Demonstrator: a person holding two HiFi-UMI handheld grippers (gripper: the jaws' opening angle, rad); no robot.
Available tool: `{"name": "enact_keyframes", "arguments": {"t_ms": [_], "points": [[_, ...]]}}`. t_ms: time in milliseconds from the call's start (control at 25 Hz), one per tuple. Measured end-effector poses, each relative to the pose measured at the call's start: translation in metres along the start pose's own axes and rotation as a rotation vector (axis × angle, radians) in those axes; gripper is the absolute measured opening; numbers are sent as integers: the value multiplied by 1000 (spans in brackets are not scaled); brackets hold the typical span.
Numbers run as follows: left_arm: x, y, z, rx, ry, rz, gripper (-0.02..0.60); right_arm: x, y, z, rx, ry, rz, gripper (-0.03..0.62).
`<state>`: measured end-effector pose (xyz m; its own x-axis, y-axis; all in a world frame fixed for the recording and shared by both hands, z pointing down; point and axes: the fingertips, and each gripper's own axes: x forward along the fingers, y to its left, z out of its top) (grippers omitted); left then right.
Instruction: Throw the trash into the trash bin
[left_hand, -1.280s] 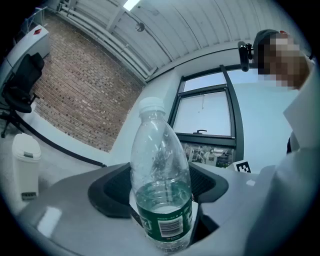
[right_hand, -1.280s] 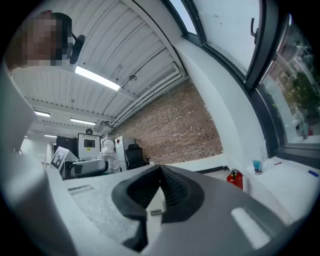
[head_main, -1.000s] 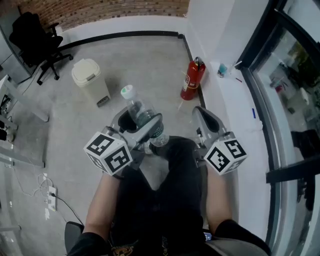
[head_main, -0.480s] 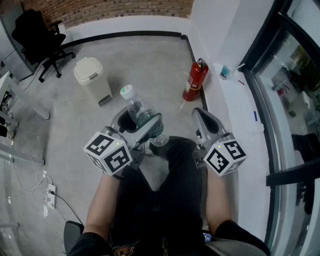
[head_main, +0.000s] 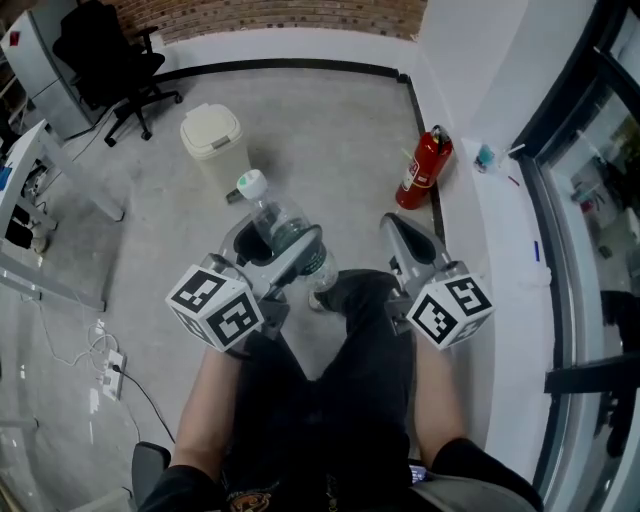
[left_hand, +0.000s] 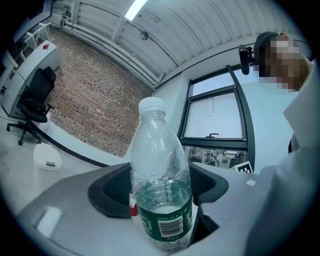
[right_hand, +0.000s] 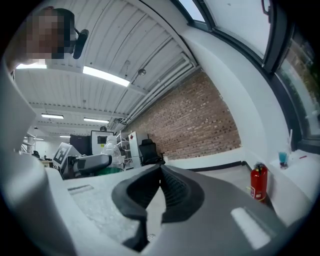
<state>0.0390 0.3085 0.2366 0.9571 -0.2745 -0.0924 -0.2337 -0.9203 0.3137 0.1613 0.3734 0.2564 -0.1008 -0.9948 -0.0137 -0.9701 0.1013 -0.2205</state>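
Note:
A clear plastic water bottle (head_main: 283, 230) with a white cap and green label stands upright between the jaws of my left gripper (head_main: 283, 247), which is shut on it. In the left gripper view the bottle (left_hand: 161, 185) fills the middle, about a third full of water, with the left gripper (left_hand: 160, 192) clamped round its lower part. My right gripper (head_main: 408, 240) is held beside it at the right, shut with nothing in it; its jaws (right_hand: 159, 187) meet at the tips. A cream trash bin (head_main: 215, 145) with a closed lid stands on the floor ahead, up and left of the bottle.
A red fire extinguisher (head_main: 423, 168) stands by the right wall. A black office chair (head_main: 110, 55) is at the far left, with a white desk (head_main: 45, 180) and cables (head_main: 105, 360) along the left. A glass partition (head_main: 590, 230) runs down the right. The person's legs are below the grippers.
The view has shifted, so the bin and extinguisher now sit further right and slightly lower in the picture. Both grippers and the bottle keep the same pose.

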Motion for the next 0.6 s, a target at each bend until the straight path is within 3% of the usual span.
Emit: {"name": "enact_keyframes", "arguments": {"t_ms": [600], "points": [[-114, 97, 39, 10, -62, 225, 347, 109, 110, -35, 6, 60, 226, 3]]}}
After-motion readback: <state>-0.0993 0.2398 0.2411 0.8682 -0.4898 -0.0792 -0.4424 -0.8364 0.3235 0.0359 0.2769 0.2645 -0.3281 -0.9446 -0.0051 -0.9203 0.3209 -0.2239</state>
